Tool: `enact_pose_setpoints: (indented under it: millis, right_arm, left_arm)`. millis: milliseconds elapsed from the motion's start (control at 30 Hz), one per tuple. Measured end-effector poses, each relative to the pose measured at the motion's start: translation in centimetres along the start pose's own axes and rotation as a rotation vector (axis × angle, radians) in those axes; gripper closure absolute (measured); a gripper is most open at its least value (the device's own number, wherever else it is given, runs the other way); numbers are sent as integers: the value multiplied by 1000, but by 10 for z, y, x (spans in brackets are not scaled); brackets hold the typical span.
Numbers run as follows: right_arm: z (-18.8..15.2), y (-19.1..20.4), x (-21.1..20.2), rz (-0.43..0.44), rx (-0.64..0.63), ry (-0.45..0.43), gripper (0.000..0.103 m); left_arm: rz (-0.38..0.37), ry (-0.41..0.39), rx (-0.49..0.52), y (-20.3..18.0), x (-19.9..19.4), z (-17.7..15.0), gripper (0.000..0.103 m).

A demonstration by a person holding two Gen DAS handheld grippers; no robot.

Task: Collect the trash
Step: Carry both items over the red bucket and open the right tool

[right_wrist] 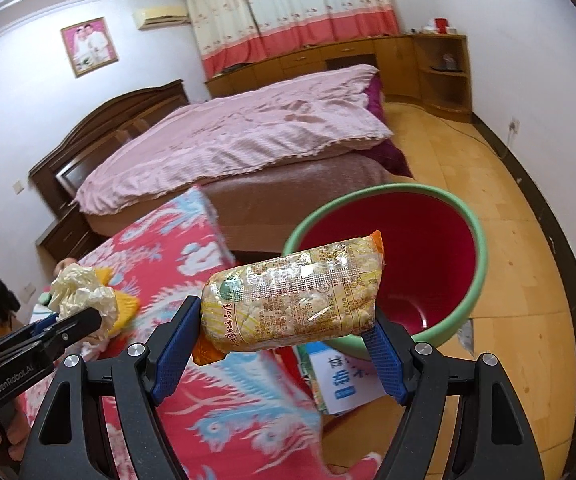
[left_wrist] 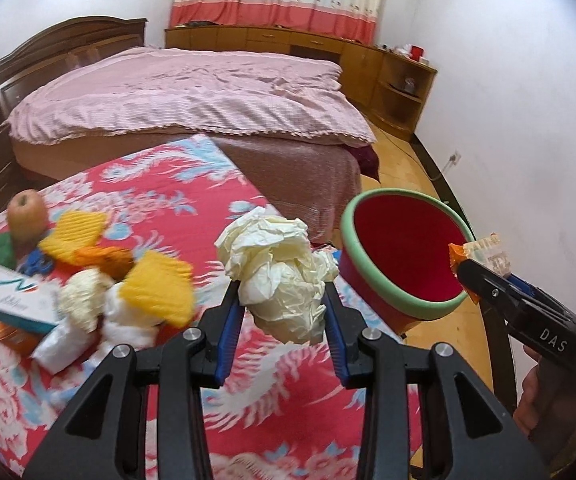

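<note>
My left gripper [left_wrist: 283, 300] is shut on a crumpled cream paper ball [left_wrist: 275, 272] and holds it above the red floral cloth [left_wrist: 175, 200]. The ball also shows in the right wrist view [right_wrist: 81, 294]. My right gripper [right_wrist: 283, 320] is shut on a clear snack packet with orange ends [right_wrist: 292, 300], held in front of the red basin with a green rim [right_wrist: 476, 280]. The basin [left_wrist: 358, 256] stands right of the cloth, and the right gripper [left_wrist: 468, 272] reaches over its near rim with the packet [left_wrist: 484, 252].
On the cloth at left lie an apple [left_wrist: 27, 216], yellow foam nets [left_wrist: 159, 292], a white and teal box [left_wrist: 19, 300], white wrappers [left_wrist: 63, 340] and other items. A printed carton [right_wrist: 340, 376] lies under the basin. A bed [left_wrist: 191, 92] stands behind.
</note>
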State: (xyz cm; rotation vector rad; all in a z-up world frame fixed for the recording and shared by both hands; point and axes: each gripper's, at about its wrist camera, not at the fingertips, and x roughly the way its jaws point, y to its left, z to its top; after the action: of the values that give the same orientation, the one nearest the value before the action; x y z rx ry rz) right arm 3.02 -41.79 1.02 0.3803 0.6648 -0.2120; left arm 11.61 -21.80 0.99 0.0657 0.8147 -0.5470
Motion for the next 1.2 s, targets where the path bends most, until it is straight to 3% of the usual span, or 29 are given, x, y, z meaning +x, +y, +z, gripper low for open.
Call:
enact_pose_setpoints:
  millis: [700,1133,1200]
  right_arm:
    - [13,-97,57,-128,143,85,24]
    - [19,-114,73,-148,168,83,19]
    - [19,-113,72,-153,155,73,15]
  left_arm:
    - [-125,111,143,-83,99,31,64]
    - [-144,153,153,-94,133,39,64]
    - [-144,157,154,-96,135,39,64]
